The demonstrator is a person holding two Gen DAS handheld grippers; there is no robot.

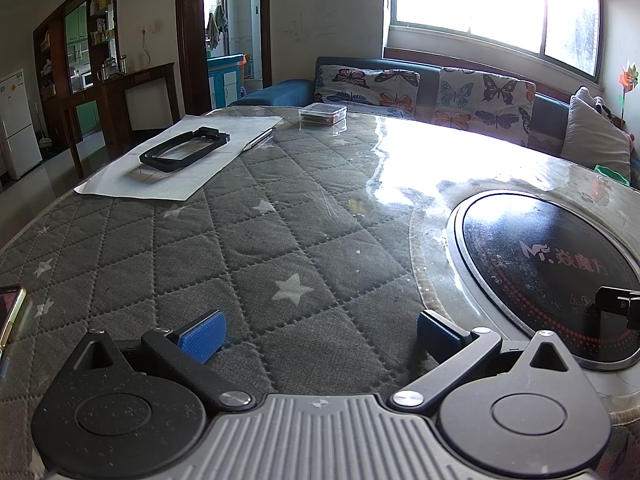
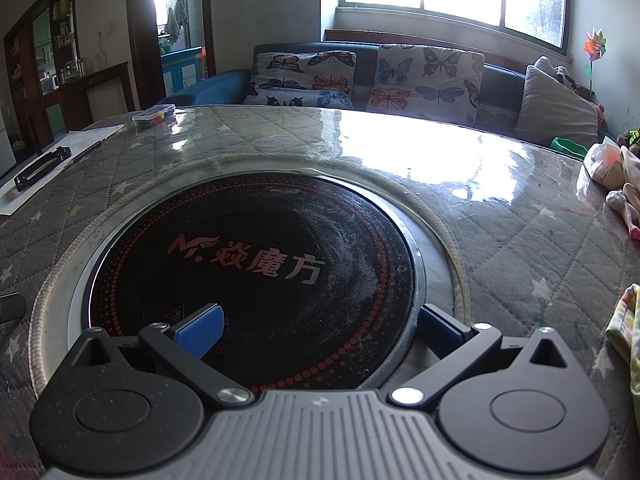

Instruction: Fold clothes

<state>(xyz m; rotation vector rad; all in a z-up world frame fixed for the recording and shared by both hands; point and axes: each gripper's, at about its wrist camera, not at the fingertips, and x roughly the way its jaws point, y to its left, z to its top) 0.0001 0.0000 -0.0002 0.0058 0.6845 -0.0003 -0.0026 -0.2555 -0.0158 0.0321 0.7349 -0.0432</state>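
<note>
The right gripper [image 2: 318,330] hangs wide open and empty over the near edge of the black cooktop [image 2: 256,264]; clothes [image 2: 624,320] lie well right of that cooktop.

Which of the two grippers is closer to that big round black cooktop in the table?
Right. The right gripper hangs open directly over the cooktop; the left gripper is open over the quilted cover, with the cooktop off to its right.

Quilted grey table cover [image 1: 248,248] is looking matt cloth under a glossy clear film. Cooktop [image 2: 256,264] at centre is showing glossy black glass, dusty. Gripper pads [image 1: 202,334] are showing ribbed blue rubber; paper sheet [image 1: 188,168] at 11 o'clock is lying matt.
</note>
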